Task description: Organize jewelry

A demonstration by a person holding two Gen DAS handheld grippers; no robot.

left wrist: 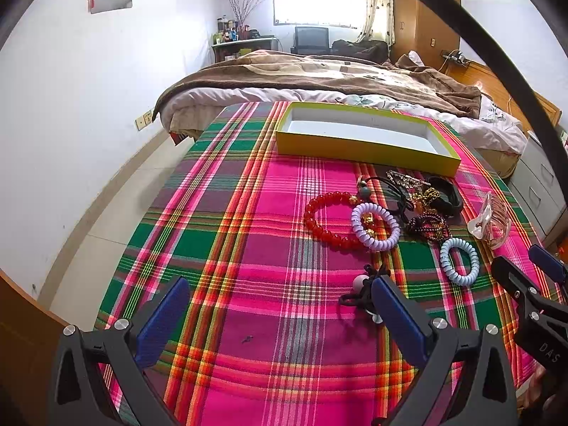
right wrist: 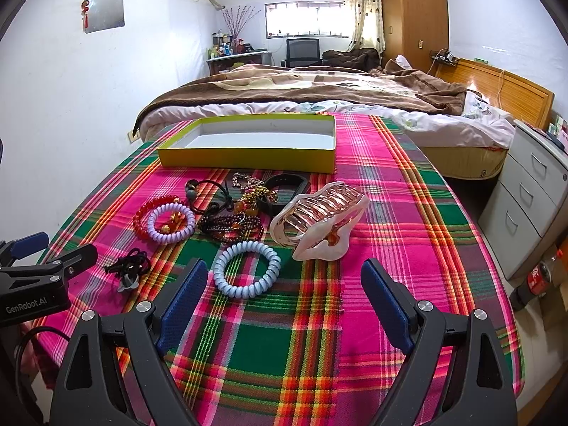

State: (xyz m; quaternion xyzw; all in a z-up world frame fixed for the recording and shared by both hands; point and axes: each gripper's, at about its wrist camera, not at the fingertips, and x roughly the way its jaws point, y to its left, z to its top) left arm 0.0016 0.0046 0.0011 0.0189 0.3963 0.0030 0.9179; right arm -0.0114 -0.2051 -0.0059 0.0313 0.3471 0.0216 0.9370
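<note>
Jewelry lies heaped on a plaid cloth: a red bead bracelet, a lilac spiral hair tie, dark bead strands, a blue spiral hair tie and a pink hair claw. Behind the heap is a yellow box with a bare white inside. My left gripper is open over bare cloth. Its right finger partly covers a black hair tie with a grey bead. My right gripper is open just short of the blue tie and the claw, holding nothing.
The table's rounded edges fall away left and right. A bed with a brown blanket stands beyond the far edge. Grey drawers and a cola bottle on the floor are at the right.
</note>
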